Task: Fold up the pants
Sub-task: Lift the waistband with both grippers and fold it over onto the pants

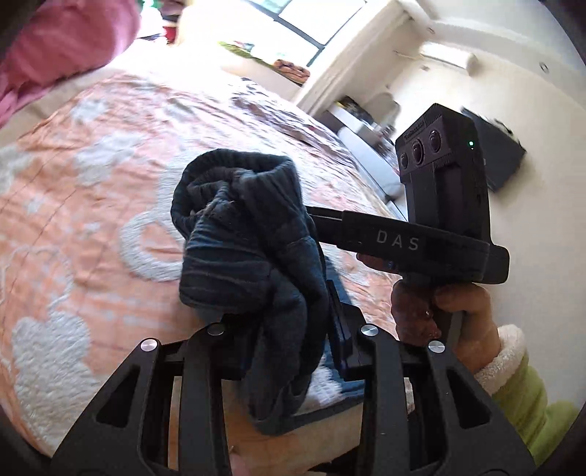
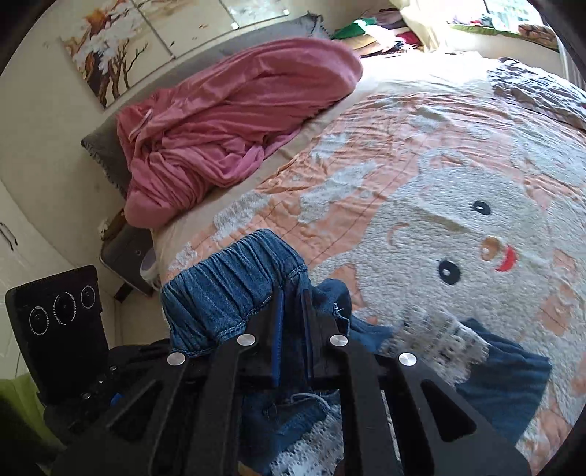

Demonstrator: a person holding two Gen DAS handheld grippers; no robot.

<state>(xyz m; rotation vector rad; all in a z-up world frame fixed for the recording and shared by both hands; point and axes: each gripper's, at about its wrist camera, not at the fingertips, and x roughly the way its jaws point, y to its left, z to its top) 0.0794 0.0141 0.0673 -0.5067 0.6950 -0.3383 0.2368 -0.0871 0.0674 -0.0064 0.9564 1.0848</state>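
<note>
Blue denim pants [image 1: 238,238] with a gathered elastic waistband hang bunched above the bed cover [image 1: 91,183]. My left gripper [image 1: 289,311] is shut on the cloth, which drapes over it and hides one finger. My right gripper [image 1: 311,216], held by a hand [image 1: 457,311] in a green sleeve, reaches in from the right with its tips buried in the same bunch. In the right wrist view the waistband of the pants [image 2: 227,285] is pinched in my right gripper [image 2: 293,307]. The legs with white lace trim [image 2: 450,344] trail onto the cover [image 2: 439,164]. The left gripper's body [image 2: 58,329] sits at lower left.
A crumpled pink blanket [image 2: 227,121] lies over a grey pillow [image 2: 102,146] at the head of the bed. A painting [image 2: 110,47] hangs on the wall behind. Piled clothes [image 2: 377,33] sit at the far edge. A bright window [image 1: 311,22] and a cluttered shelf [image 1: 366,121] lie beyond the bed.
</note>
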